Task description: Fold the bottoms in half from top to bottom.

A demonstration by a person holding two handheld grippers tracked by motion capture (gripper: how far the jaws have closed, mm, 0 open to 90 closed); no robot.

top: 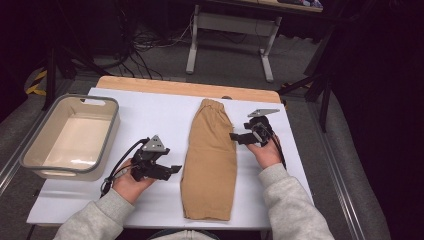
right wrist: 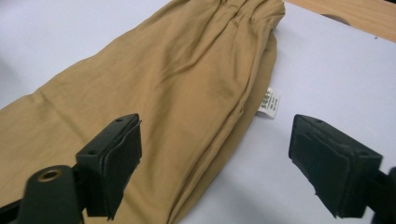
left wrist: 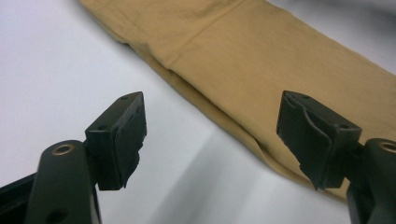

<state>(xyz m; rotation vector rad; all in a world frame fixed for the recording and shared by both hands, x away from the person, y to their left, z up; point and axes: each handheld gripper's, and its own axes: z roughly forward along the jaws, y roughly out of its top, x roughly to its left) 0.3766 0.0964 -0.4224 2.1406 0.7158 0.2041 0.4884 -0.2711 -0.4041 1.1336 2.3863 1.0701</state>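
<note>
Since the shorts are soft, light cloth folded lengthwise at table centre, they'll sag and slip; a pinch at waistband or hem is advised. Left gripper & right gripper: jaws wide apart, nothing held.

Matt tan cloth shorts, smooth white table cover, glossy plastic tub

I see plain tan shorts (a small white tag at one edge) on a white sheet, a grey bin with a cream inside, and black grippers.
</note>
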